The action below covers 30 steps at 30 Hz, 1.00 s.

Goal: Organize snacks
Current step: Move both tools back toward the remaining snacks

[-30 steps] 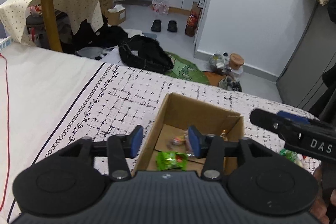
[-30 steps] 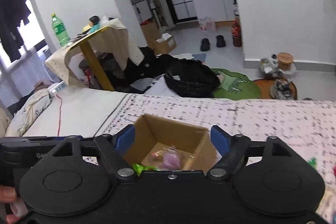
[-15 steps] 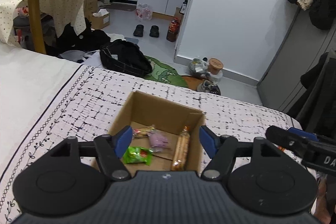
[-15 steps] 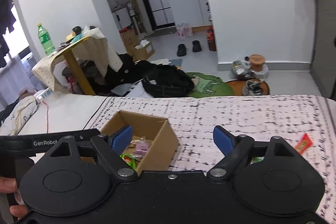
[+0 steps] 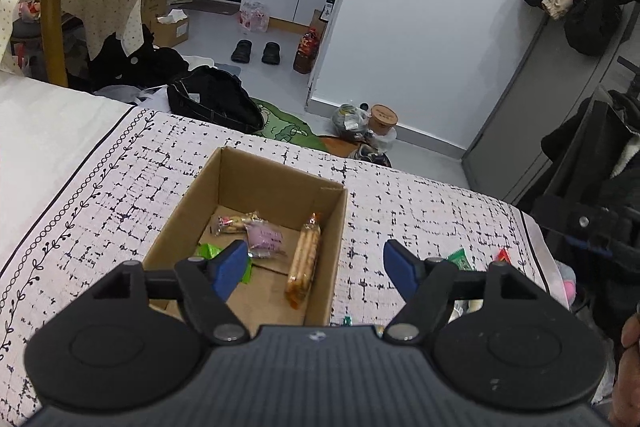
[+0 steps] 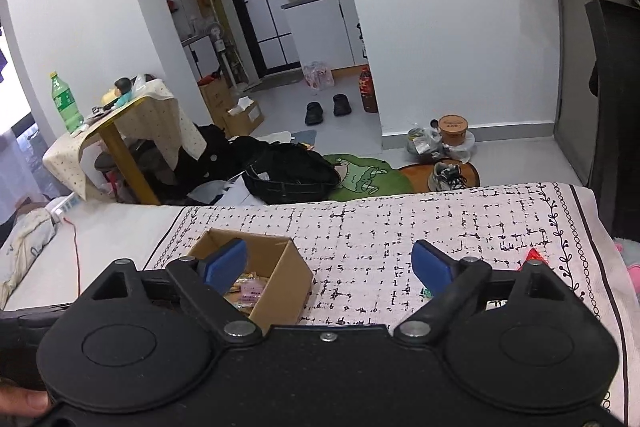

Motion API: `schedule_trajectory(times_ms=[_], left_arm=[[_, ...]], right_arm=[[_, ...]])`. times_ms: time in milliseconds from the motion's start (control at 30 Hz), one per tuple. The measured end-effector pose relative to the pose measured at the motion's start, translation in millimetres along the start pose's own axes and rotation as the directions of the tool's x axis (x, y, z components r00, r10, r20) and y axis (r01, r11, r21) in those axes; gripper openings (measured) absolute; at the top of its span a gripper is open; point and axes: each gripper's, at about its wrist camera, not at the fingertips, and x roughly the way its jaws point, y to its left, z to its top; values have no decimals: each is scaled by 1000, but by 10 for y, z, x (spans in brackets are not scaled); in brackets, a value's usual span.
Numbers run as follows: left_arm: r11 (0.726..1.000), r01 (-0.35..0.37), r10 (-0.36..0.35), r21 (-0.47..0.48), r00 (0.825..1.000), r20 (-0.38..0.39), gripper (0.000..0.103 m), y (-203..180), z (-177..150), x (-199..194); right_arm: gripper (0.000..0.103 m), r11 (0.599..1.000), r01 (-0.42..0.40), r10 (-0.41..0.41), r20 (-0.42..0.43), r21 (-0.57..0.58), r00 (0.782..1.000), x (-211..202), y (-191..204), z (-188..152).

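An open corrugated cardboard box [image 5: 256,227] with plain brown walls sits on a white bedspread [image 5: 420,211] printed with a black broken grid and a vine border. Inside lie crinkly wrapped snacks: a long clear-wrapped biscuit stick pack [image 5: 305,259] against the right wall, a pale purple packet [image 5: 265,238] touching a small cellophane-wrapped pastry [image 5: 232,222], and a bright green packet [image 5: 210,253] partly behind the left finger. More snacks lie on the cloth to the right of the box: a green packet [image 5: 458,259] and a red one [image 5: 502,254].

The left gripper [image 5: 316,269] hangs above the box's near edge, its blue-padded fingers spread wide and empty. The right gripper [image 6: 330,263] is likewise spread and empty, over bare cloth right of the box.

A second ago the left fingers were much closer together over the box, and the biscuit stick pack was not visible inside; the right gripper was centred on the box.
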Motion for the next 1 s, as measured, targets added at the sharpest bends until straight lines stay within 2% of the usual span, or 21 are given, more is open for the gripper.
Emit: schedule_trajectory(times_ms=[133, 267, 433, 567, 633, 767, 1000], left_arm=[[1000, 10, -10, 13, 1000, -9, 74, -57, -41, -44], [1000, 20, -19, 15, 1000, -18, 77, -115, -81, -40], [998, -15, 14, 67, 1000, 10, 95, -262, -155, -69], [998, 1, 0, 57, 1000, -15, 98, -312, -204, -56], [998, 1, 0, 58, 1000, -16, 103, -343, -252, -53], [997, 4, -3, 75, 1000, -5, 103, -417, -333, -45], [996, 40, -35, 85, 997, -63, 103, -540, -480, 94]], right_arm=[[93, 1000, -8, 8, 0, -4, 1000, -54, -49, -2], [101, 1000, -5, 5, 13, 4, 1000, -140, -131, -20], [103, 1000, 8, -8, 4, 6, 1000, -240, -268, -87], [103, 1000, 29, -29, -17, -1, 999, -277, -386, -178], [103, 999, 40, -40, -27, 6, 999, -289, -457, -230], [103, 998, 51, -49, -40, 47, 998, -325, -635, -339], [103, 992, 108, -102, -87, 70, 991, -393, -907, -521]])
